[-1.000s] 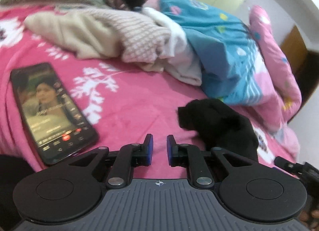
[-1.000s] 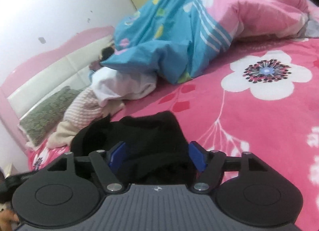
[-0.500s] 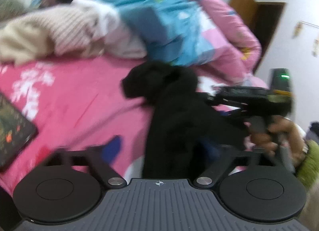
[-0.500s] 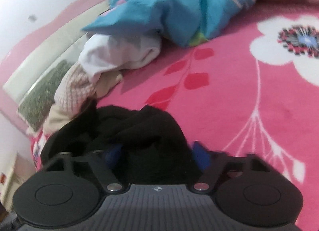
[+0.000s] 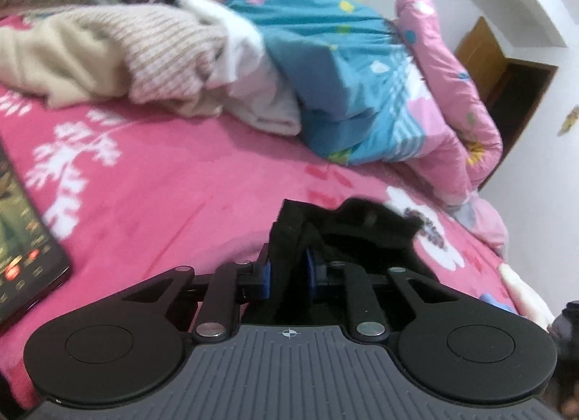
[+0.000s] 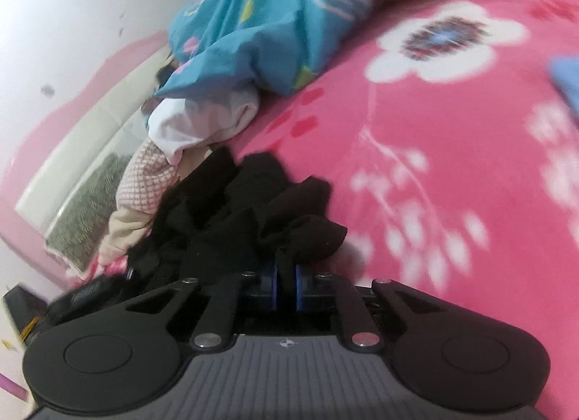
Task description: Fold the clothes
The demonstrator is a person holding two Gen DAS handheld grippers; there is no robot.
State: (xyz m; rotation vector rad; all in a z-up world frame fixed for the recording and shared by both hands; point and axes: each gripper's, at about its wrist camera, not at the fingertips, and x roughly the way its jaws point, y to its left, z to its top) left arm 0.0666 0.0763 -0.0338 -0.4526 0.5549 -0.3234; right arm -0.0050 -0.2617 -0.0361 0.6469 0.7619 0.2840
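Note:
A black garment (image 5: pixel 362 224) lies bunched on the pink flowered bedspread (image 5: pixel 163 195). My left gripper (image 5: pixel 287 269) is shut on a fold of it, with black cloth pinched between the blue pads. In the right wrist view the same black garment (image 6: pixel 246 210) is crumpled in front of my right gripper (image 6: pixel 286 280), which is shut on another edge of it. Most of the garment's shape is hidden in its folds.
A phone (image 5: pixel 21 257) with a lit screen lies at the left. A pile of beige, pink-knit and white clothes (image 5: pixel 144 58) and a blue and pink quilt (image 5: pixel 343 68) lie behind. The headboard (image 6: pixel 90 123) is at the left in the right wrist view.
Both grippers were open around the black garment and have closed on it. The left gripper swung right to the garment, then back, carrying cloth.

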